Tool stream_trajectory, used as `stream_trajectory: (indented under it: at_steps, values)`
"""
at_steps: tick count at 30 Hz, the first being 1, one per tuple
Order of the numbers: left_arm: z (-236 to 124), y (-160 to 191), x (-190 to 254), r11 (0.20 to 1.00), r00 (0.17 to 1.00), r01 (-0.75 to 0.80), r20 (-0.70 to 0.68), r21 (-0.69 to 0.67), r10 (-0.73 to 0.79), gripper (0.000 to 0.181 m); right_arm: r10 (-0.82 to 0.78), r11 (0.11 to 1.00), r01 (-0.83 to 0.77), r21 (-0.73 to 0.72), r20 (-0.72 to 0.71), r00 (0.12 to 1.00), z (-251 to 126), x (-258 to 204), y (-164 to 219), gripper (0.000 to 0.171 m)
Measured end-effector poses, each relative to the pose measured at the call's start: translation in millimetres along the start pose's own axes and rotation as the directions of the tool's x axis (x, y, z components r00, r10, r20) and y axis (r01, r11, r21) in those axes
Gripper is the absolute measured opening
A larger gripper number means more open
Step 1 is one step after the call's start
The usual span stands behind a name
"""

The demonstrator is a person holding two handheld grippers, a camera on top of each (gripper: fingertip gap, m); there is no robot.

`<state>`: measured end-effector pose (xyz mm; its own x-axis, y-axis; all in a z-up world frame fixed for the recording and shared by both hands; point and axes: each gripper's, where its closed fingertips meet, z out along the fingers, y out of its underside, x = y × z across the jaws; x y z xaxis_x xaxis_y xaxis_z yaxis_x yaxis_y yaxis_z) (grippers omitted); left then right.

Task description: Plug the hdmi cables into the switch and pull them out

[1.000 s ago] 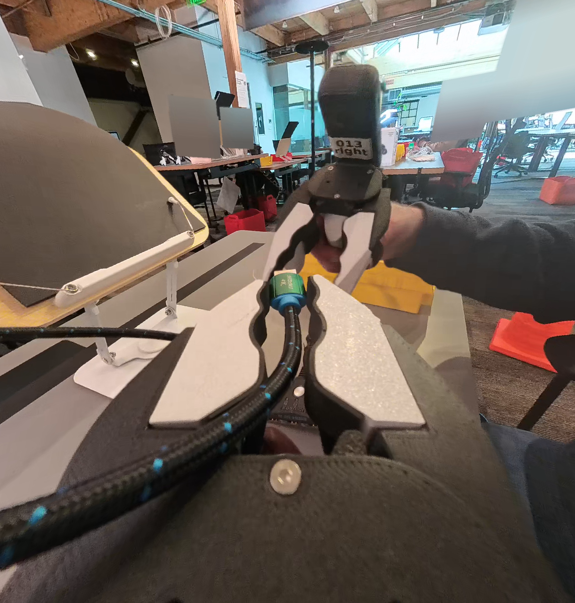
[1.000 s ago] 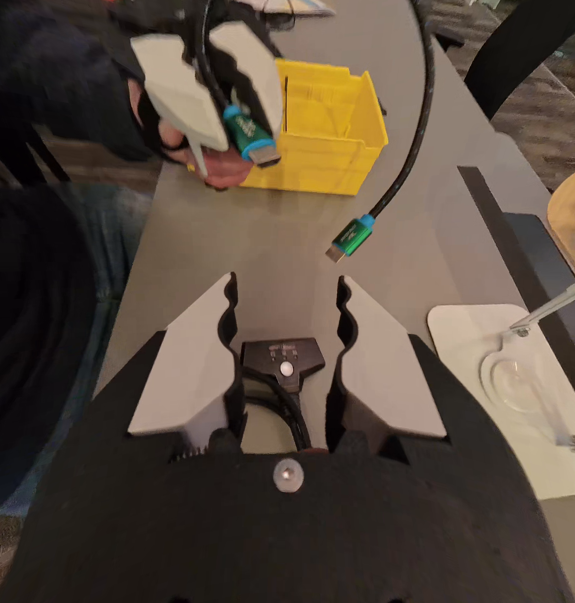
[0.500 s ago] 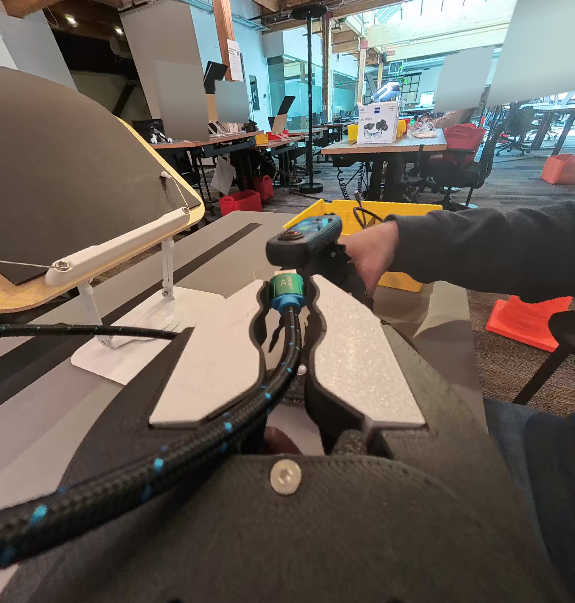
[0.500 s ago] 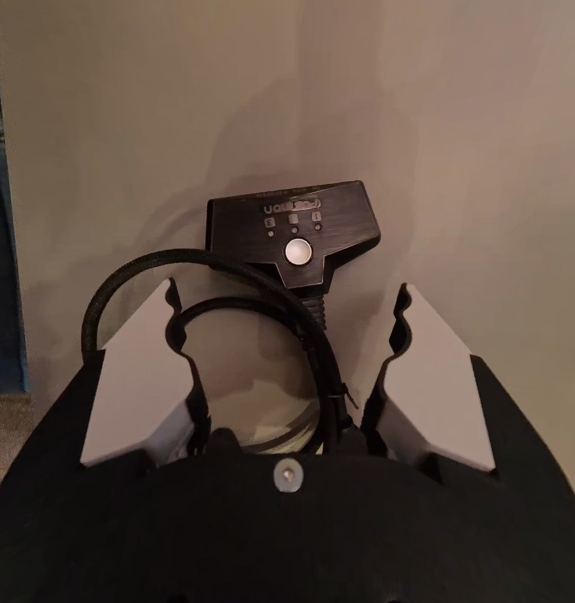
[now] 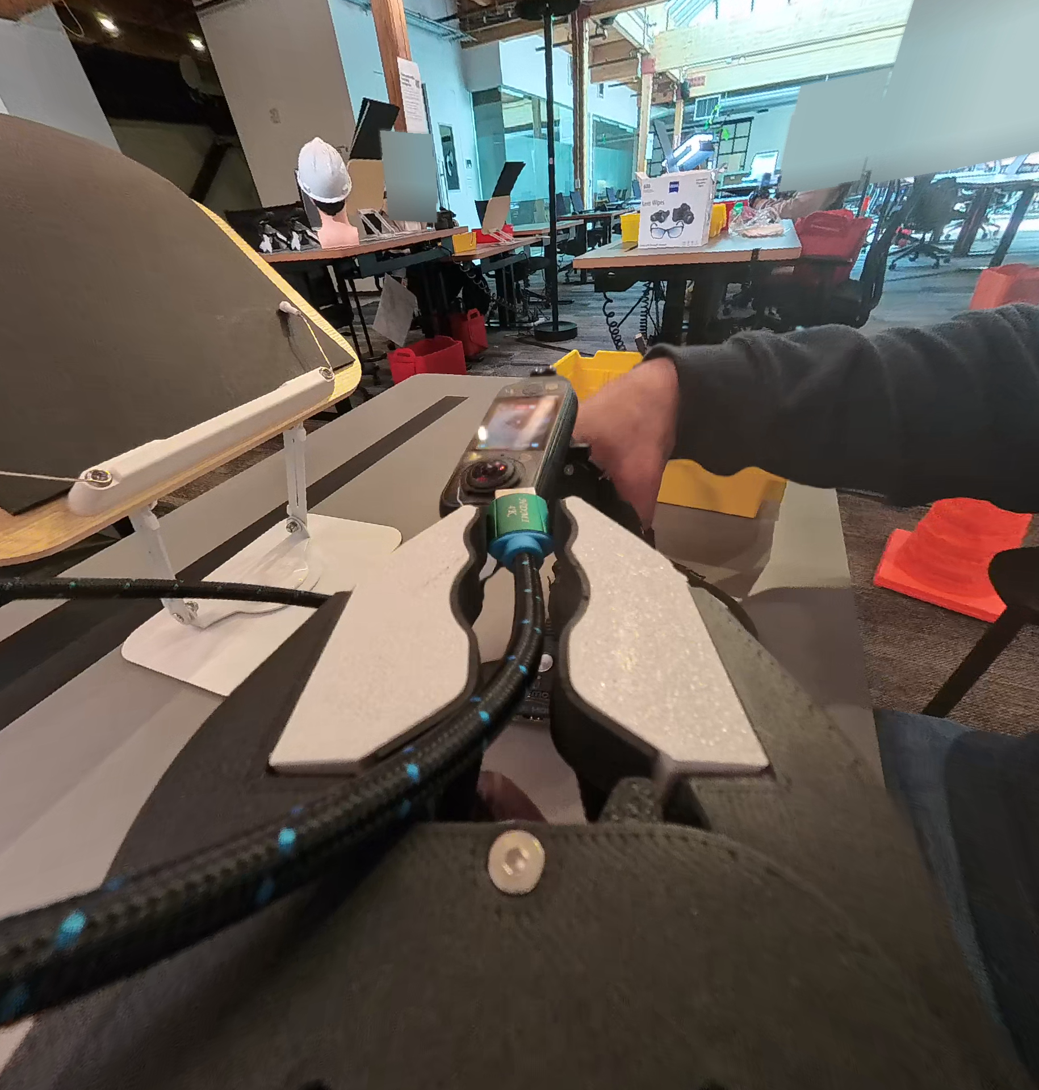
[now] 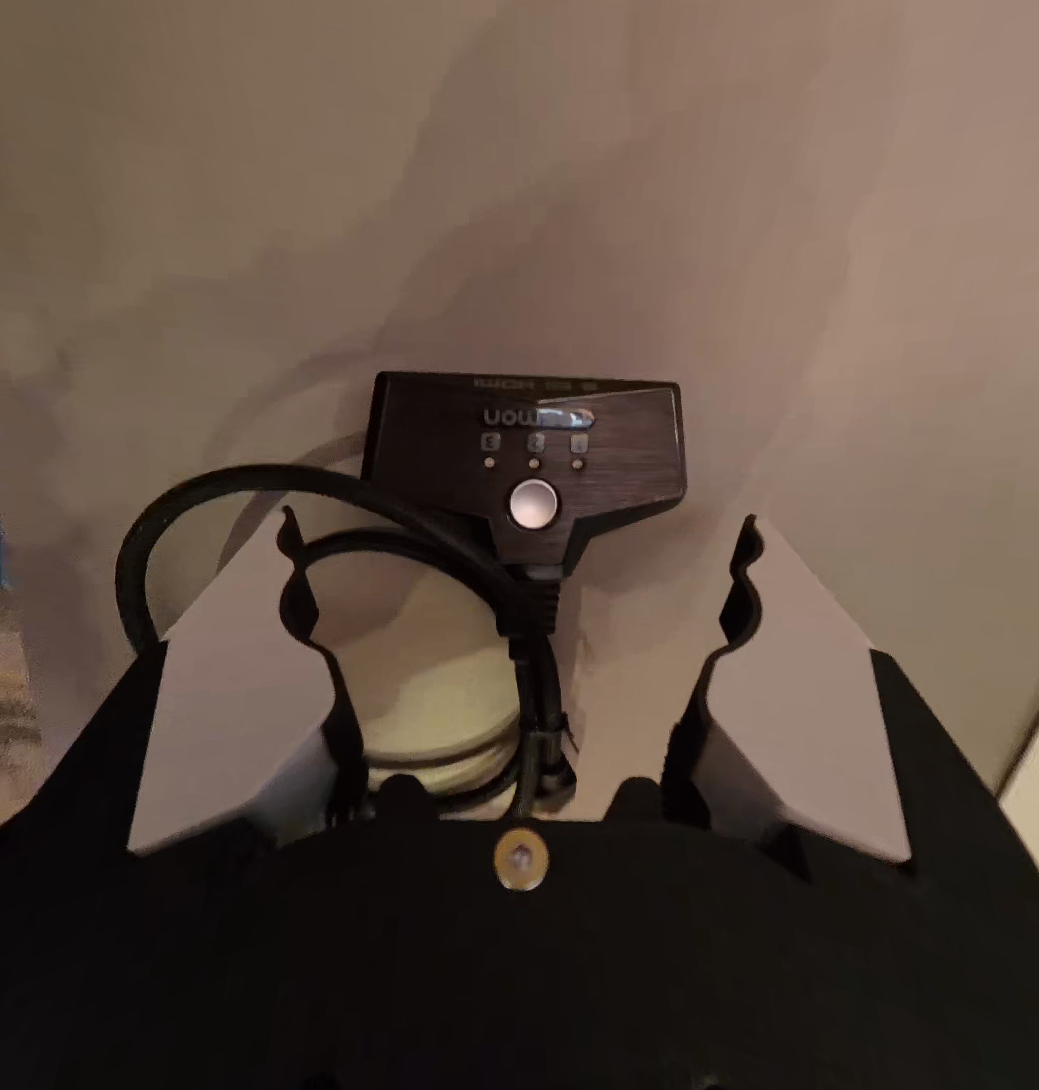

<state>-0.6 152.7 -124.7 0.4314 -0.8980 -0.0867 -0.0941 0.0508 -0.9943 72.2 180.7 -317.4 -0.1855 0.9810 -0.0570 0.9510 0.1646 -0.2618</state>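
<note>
My left tool (image 5: pixel 517 531) clamps the green HDMI plug (image 5: pixel 517 519); my right tool (image 6: pixel 520 525) hangs spread wide over the black switch (image 6: pixel 529 448) on the tabletop (image 6: pixel 741 236)

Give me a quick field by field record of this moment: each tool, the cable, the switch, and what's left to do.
left tool: shut on the HDMI cable, gripping just behind its green plug
HDMI cable: black braided with blue flecks, trailing back over the left tool
right tool: open, empty, poised over the switch with the fingers either side of its narrow end
switch: black, flat on the grey table, its own black lead looping to one side
plugged in: not yet; plug is clear of the switch
background: yellow bin
</note>
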Motion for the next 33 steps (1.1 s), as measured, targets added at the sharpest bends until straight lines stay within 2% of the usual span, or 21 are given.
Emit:
stream_trajectory:
  at_steps: [2, 5, 8, 10, 12, 15, 17, 22, 30, 33]
  values:
    - [-2, -1, 0, 1.000, 1.000, -0.006, 0.002, 0.001, 0.006, 0.021, 0.043, 0.999, -0.042, 0.005, -0.034, 0.999, -21, 6, -1, 0.136]
    - [-3, -3, -3, 1.000, 1.000, -0.009, 0.005, 0.005, 0.009, 0.021, 0.080, 0.981, -0.076, 0.179, -0.011, 0.997, -51, -1, -36, 0.134]
    - [-2, -3, -4, 1.000, 1.000, -0.006, 0.004, 0.006, 0.006, 0.021, 0.054, 0.997, -0.052, 0.059, -0.036, 0.998, -29, -3, -31, 0.149]
    - [-2, 1, -4, 1.000, 1.000, -0.013, 0.008, -0.012, 0.013, 0.021, 0.068, 0.996, -0.066, 0.067, -0.029, 0.997, -13, 0, -32, 0.142]
    - [-4, 0, -2, 1.000, 1.000, -0.001, 0.002, -0.001, 0.001, 0.020, 0.086, 0.996, -0.086, 0.000, -0.028, 0.996, 3, 3, -18, 0.145]
    - [-4, -2, 0, 1.000, 1.000, -0.024, -0.001, -0.004, 0.024, 0.020, 0.085, 0.996, -0.085, 0.005, 0.009, 0.996, 17, -2, -15, 0.137]
    - [-4, -2, -1, 1.000, 1.000, -0.020, -0.003, 0.001, 0.020, 0.020, 0.067, 0.998, -0.067, -0.008, -0.019, 0.998, 23, 2, -11, 0.133]
    - [-4, 0, -2, 1.000, 1.000, -0.016, -0.004, 0.001, 0.016, 0.021, 0.016, 1.000, -0.015, 0.015, -0.059, 0.998, 23, 8, -11, 0.114]
    - [-5, 0, -2, 1.000, 1.000, -0.017, -0.009, 0.005, 0.017, 0.021, 0.001, 0.997, 0.001, 0.084, -0.027, 1.000, 20, 2, -14, 0.112]
    - [-5, 2, -4, 1.000, 1.000, -0.018, -0.005, 0.000, 0.018, 0.021, 0.022, 0.984, -0.024, 0.179, 0.010, 1.000, 9, -2, -23, 0.112]
